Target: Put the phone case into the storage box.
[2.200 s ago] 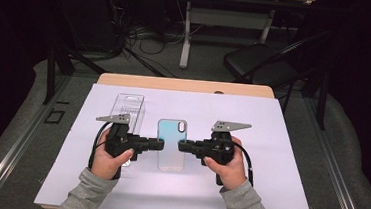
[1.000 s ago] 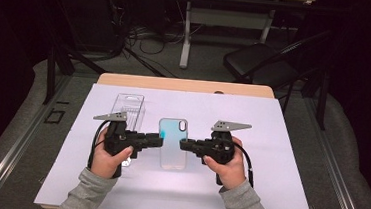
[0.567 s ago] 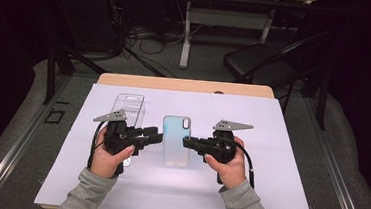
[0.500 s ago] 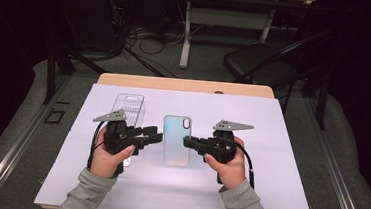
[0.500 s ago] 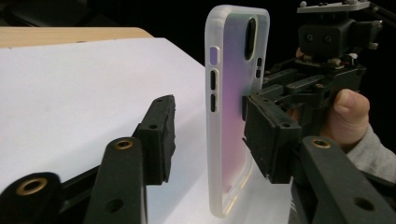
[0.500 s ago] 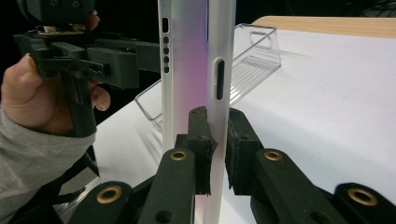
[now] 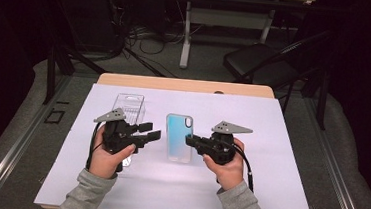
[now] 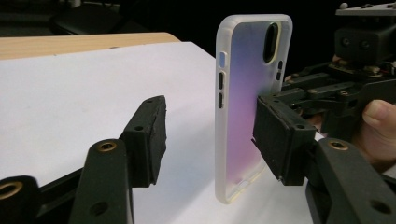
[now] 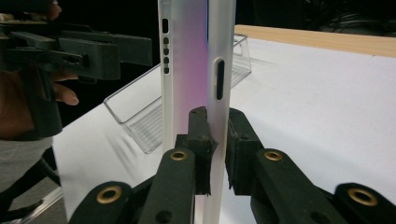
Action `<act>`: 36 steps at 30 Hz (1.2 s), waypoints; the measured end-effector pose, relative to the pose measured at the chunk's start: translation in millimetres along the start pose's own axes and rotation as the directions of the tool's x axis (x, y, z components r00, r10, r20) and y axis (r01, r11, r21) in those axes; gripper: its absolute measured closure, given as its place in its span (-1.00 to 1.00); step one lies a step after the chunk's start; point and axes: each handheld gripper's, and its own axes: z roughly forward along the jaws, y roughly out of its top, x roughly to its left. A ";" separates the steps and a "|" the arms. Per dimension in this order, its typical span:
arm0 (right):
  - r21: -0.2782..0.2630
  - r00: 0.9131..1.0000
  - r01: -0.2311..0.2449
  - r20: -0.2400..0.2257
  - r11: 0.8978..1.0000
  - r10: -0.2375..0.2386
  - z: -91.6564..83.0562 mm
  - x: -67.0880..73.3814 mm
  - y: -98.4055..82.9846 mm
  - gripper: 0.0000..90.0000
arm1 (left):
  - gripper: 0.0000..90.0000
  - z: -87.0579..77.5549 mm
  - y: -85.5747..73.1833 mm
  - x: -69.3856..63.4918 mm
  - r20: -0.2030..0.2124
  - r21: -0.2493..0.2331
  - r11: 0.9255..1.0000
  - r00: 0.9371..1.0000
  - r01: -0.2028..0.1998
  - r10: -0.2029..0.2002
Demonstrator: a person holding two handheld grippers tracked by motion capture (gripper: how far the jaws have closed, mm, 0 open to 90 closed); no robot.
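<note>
A translucent phone case (image 7: 178, 136) with a blue-violet sheen hangs over the white sheet (image 7: 267, 181) at mid-table. My right gripper (image 7: 189, 141) is shut on its right side wall; in the right gripper view the pads (image 9: 200, 140) pinch that wall (image 9: 218, 70). In the left gripper view the case (image 8: 243, 93) rises steeply, camera cutout uppermost, lower end near the sheet. My left gripper (image 7: 154, 132) stands just left of the case, its jaws just opened wide, pads (image 8: 150, 135) off it. The left gripper (image 9: 84, 51) also shows in the right gripper view.
A clear plastic box (image 7: 129, 109) lies behind the left hand, also seen as the clear box (image 9: 149, 121) left of the case. The wooden table edge (image 7: 185, 85) runs along the back. A dark chair (image 7: 262, 60) and cables stand beyond the table.
The left gripper has let go of the case's left edge, spread its jaws and drawn back slightly to the left. The right gripper keeps its hold without moving.
</note>
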 end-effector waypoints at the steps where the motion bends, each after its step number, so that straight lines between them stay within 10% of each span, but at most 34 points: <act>1: -0.004 1.000 0.007 0.010 1.000 -0.007 0.3 0.8 -0.3 0.83 | -0.03 0.0 0.0 -0.2 -0.007 -0.002 1.000 1.000 0.001 -0.001; 36: -0.015 0.983 0.088 0.163 0.996 -0.084 19.0 26.5 -21.3 0.83 | -0.08 1.8 -1.4 -1.2 -0.087 0.025 1.000 0.996 -0.004 0.006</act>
